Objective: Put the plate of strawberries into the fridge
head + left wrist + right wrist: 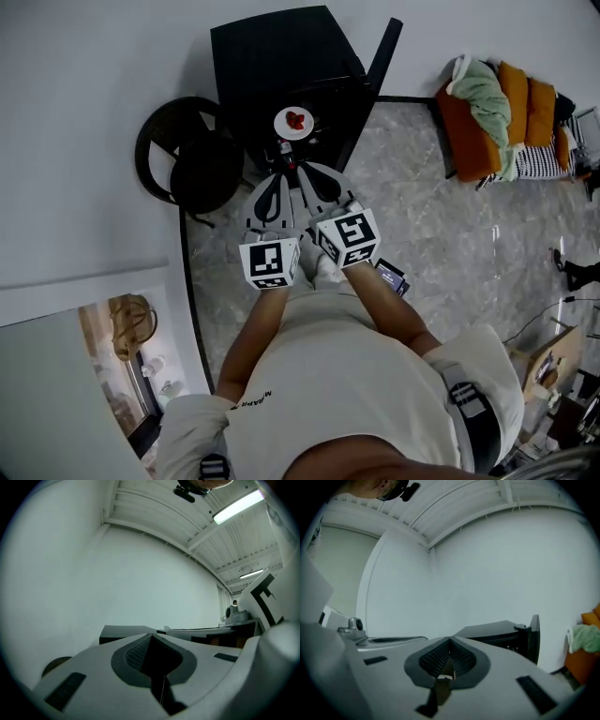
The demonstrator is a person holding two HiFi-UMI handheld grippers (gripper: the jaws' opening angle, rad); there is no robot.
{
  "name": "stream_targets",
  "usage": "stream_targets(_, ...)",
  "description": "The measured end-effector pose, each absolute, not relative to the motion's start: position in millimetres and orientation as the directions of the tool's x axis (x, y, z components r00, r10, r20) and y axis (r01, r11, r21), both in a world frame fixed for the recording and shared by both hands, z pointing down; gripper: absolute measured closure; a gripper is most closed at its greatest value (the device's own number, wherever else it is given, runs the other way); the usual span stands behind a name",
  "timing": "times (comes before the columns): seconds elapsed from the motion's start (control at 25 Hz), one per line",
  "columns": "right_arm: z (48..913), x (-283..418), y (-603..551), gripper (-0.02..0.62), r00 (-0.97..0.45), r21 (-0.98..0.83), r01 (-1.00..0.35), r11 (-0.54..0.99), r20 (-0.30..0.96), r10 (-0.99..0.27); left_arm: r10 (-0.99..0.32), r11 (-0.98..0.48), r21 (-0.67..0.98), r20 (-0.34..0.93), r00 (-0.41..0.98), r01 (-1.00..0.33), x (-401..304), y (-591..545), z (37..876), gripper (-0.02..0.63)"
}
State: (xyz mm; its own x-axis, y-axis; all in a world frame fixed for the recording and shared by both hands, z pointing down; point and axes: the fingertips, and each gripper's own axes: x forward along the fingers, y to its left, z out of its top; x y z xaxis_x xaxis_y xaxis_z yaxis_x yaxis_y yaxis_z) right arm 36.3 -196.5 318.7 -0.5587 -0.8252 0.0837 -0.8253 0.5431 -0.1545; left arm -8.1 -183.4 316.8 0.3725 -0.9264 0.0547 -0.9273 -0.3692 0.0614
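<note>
Plate: a small round white plate (294,123), seen from the head view in the dark open front of the fridge. I can't tell what it rests on in there.
Strawberries: a few red berries (296,120) bunched at the plate's middle, with bare white rim all round them.
Fridge: a low black box (272,52) against the pale wall (84,112), its door (382,52) swung open on the right side.
Left gripper: held out level toward the fridge (277,178), jaws pressed together with nothing between them. Its own view shows only a dark seam where they meet (151,637).
Right gripper: just beside the left one (305,173), pointing the same way, jaws likewise closed and empty (450,640).
Gap: the plate sits just beyond both sets of tips and touches neither.
Marker cubes: one on each gripper, left (270,262) and right (349,236), close to the person's wrists.
Around: a round dark woven chair (183,155) stands left of the fridge. An orange sofa (487,122) with a green cloth (486,94) draped on it stands well off to the right, on a grey marbled floor (422,216).
</note>
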Motion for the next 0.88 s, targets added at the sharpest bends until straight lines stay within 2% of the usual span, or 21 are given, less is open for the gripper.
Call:
stream_targets(0.32,291,35,-180,0.583,-0.552,-0.112,-0.832,0.544,0.053,-0.832,-0.924,-0.381,0.015,0.001,0.382,-0.924,-9,-171,290,0.604)
stream_targets(0.88,285,40,-182,0.583,-0.524,-0.066,-0.851,0.521,0.039,-0.851,-0.917,-0.400,0.023,-0.016,0.400,-0.916,-7,-177,281,0.604)
